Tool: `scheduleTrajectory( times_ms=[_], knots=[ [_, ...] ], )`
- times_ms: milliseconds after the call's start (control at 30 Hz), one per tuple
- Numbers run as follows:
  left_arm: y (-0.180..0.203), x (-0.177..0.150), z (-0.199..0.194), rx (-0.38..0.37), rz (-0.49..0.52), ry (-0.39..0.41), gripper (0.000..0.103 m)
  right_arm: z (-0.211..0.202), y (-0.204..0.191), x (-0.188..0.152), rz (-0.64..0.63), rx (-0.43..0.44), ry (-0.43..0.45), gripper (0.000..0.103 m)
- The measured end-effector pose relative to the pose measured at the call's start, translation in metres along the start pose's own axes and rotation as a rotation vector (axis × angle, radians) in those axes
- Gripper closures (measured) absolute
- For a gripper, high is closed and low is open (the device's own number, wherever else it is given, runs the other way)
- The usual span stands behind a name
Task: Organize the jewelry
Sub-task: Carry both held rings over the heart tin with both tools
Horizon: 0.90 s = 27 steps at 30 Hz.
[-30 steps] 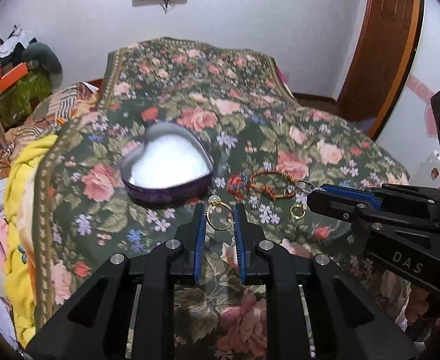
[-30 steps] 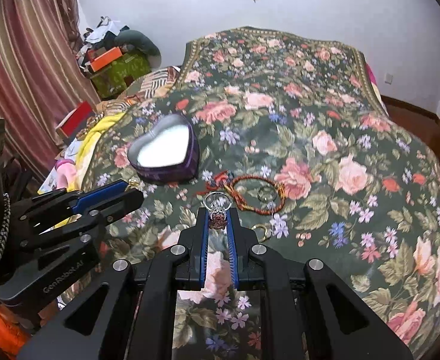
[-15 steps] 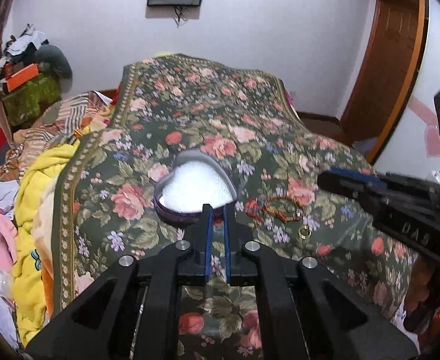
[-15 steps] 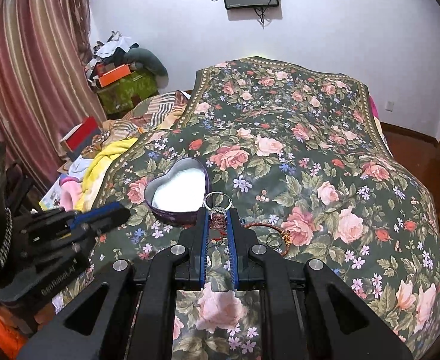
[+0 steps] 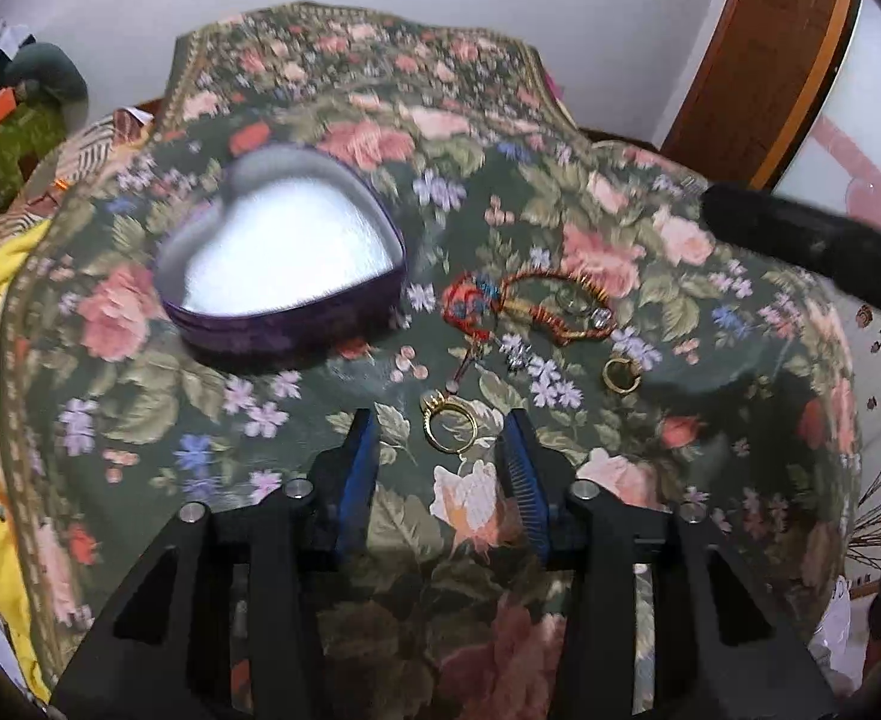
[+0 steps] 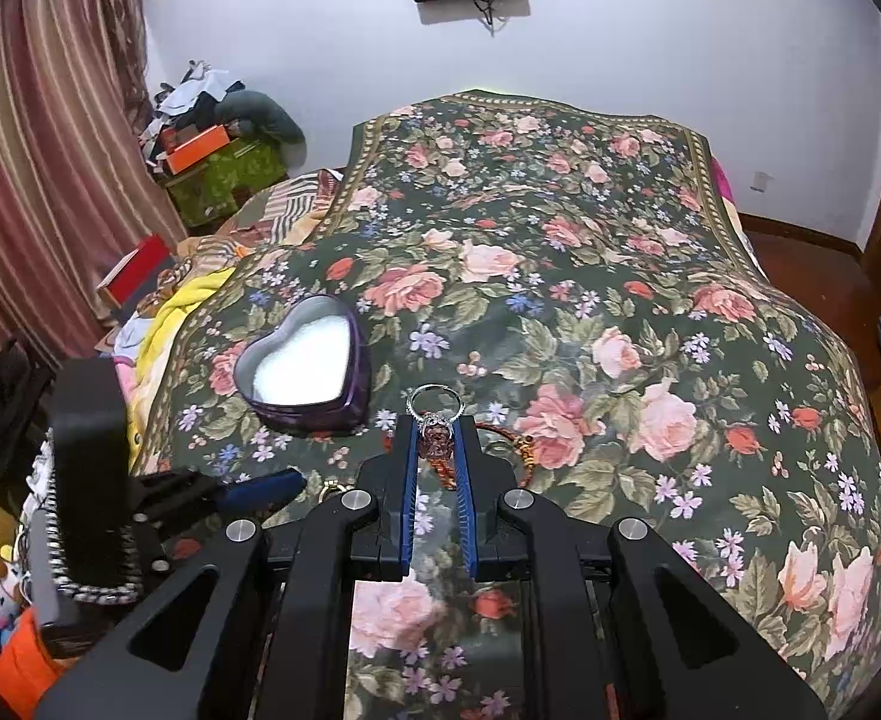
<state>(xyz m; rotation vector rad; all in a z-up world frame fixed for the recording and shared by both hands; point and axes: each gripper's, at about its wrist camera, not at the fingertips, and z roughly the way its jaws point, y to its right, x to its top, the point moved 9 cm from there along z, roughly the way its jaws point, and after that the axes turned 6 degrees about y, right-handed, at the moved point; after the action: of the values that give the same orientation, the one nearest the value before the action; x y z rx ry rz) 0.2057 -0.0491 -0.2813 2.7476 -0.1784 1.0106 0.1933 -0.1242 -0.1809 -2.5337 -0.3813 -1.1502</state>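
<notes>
Here our left gripper (image 5: pixel 440 429) hangs spread wide, a gold ring (image 5: pixel 449 425) lying on the floral bedspread (image 5: pixel 590 192) between its fingers. Our right gripper (image 6: pixel 435 435) pinches a silver ring (image 6: pixel 434 407), just beside the heart-shaped tin (image 6: pixel 305 360).

Left tool (image 5: pixel 440 429) spread wide and low; right tool (image 6: pixel 434 438) pinched nearly closed, raised.

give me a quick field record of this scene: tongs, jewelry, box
left tongs: open, straddling a gold ring on the bedspread
right tongs: shut on a silver ring, held above the bedspread
box: heart-shaped, open, nothing in it
loose jewelry: red bracelet, small gold ring, both right of the box
</notes>
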Motion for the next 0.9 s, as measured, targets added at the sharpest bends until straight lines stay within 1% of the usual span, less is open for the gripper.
scheduleTrajectory(
  times_ms=[67,100,167,233,333,500,567,733,900],
  knots=[
    [0.0,0.0,0.003,0.021,0.017,0.014,0.077,0.002,0.003,-0.001,0.005,0.0,-0.005,0.092],
    [0.0,0.0,0.004,0.029,0.024,0.016,0.086,0.003,0.003,-0.002,0.005,0.0,-0.007,0.092],
    [-0.001,0.001,0.005,0.024,0.029,0.022,0.086,0.005,0.002,-0.003,0.002,0.002,-0.012,0.092],
    [-0.002,0.0,0.005,0.03,0.033,0.026,0.1,0.007,0.0,-0.003,-0.002,0.007,-0.015,0.092],
    [-0.007,0.001,0.001,0.02,0.006,0.03,0.1,0.009,-0.003,-0.003,-0.016,0.011,-0.017,0.092],
    [-0.021,0.004,-0.01,0.029,-0.035,0.05,0.101,0.016,-0.01,-0.001,-0.03,0.022,-0.022,0.092],
    [-0.026,0.009,-0.019,0.036,-0.045,0.074,0.101,0.019,-0.015,0.0,-0.041,0.023,-0.023,0.092],
    [-0.044,0.034,-0.048,0.057,-0.073,0.162,0.101,0.03,-0.031,0.007,-0.07,0.046,-0.022,0.092],
    [-0.06,0.061,-0.074,0.087,-0.073,0.248,0.101,0.039,-0.052,0.016,-0.105,0.078,-0.012,0.092]
  ],
)
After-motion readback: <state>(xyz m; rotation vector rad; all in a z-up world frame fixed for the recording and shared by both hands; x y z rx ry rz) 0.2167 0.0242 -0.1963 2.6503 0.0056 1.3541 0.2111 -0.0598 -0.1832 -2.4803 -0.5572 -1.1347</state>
